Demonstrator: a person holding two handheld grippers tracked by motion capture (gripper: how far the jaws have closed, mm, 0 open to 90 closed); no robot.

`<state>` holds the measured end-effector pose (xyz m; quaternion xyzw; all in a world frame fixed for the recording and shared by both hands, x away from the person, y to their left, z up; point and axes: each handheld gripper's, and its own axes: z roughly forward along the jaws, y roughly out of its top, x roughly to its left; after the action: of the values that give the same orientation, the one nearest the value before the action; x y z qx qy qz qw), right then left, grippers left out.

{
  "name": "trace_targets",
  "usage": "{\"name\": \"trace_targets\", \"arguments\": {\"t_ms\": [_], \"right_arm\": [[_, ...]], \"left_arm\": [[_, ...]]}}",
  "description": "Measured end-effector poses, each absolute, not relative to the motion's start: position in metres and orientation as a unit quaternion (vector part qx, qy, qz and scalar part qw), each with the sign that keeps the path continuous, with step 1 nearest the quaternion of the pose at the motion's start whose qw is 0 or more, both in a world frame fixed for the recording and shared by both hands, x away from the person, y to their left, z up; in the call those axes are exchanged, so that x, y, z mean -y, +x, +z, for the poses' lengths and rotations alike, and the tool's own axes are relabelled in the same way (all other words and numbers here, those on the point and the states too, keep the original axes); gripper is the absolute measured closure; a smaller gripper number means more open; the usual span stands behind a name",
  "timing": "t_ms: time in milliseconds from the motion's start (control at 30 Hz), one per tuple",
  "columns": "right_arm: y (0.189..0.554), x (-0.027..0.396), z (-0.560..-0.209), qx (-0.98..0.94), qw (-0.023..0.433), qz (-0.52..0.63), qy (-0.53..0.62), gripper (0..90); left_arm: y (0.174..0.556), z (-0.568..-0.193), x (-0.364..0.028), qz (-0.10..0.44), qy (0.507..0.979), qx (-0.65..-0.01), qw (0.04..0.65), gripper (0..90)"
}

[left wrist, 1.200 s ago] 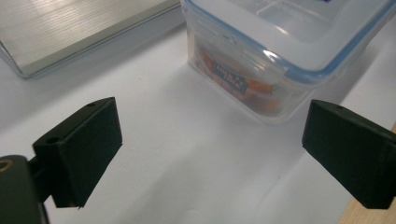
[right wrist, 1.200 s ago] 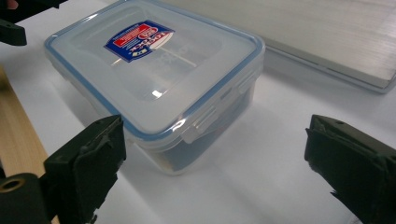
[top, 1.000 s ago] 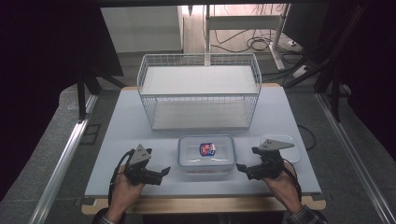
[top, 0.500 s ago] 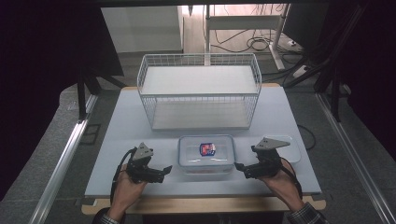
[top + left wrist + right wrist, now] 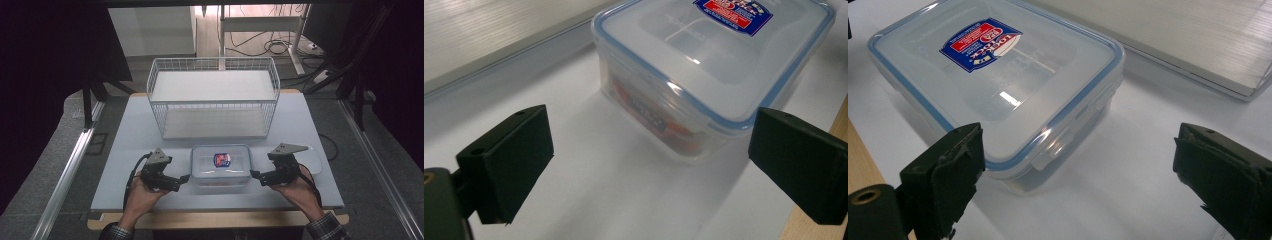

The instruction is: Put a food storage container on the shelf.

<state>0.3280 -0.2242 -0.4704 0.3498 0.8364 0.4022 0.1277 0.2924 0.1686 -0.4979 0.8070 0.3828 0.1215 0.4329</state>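
The clear rectangular plastic box with a blue-rimmed lid [image 5: 221,165] sits on the white surface [image 5: 130,135] between the left gripper [image 5: 184,178] and right gripper [image 5: 254,175] — jaws apart on both; uneven squeezing could skid or tilt it

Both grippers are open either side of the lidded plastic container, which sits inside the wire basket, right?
Not quite. The container sits on the table, in front of the wire basket, as the high view shows. The left gripper and right gripper do flank it, both open.
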Motion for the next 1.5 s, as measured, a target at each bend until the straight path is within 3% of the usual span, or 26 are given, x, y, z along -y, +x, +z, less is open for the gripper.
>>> {"name": "trace_targets", "arguments": {"t_ms": [567,900,1100,1200,1367,1500], "right_arm": [[0.352,0.207,-0.480,-0.847,0.071,0.397,0.346,9.7],[0.373,0.193,-0.489,-0.844,-0.027,0.389,0.369,3.5],[0.379,0.192,-0.493,-0.837,-0.070,0.385,0.383,4.1],[0.377,0.192,-0.492,-0.836,-0.074,0.377,0.392,6.9],[0.368,0.197,-0.485,-0.840,-0.076,0.371,0.389,14.7],[0.357,0.210,-0.483,-0.821,-0.075,0.404,0.395,30.8]], "left_arm": [[0.330,-0.500,-0.148,0.073,0.813,-0.387,0.429,4.7],[0.348,-0.512,-0.134,-0.044,0.812,-0.380,0.440,0.0],[0.349,-0.515,-0.137,-0.084,0.807,-0.389,0.436,0.0],[0.347,-0.514,-0.140,-0.099,0.805,-0.394,0.432,4.4],[0.334,-0.509,-0.148,-0.082,0.805,-0.384,0.444,17.8],[0.322,-0.507,-0.155,-0.069,0.800,-0.378,0.461,30.2]]}}
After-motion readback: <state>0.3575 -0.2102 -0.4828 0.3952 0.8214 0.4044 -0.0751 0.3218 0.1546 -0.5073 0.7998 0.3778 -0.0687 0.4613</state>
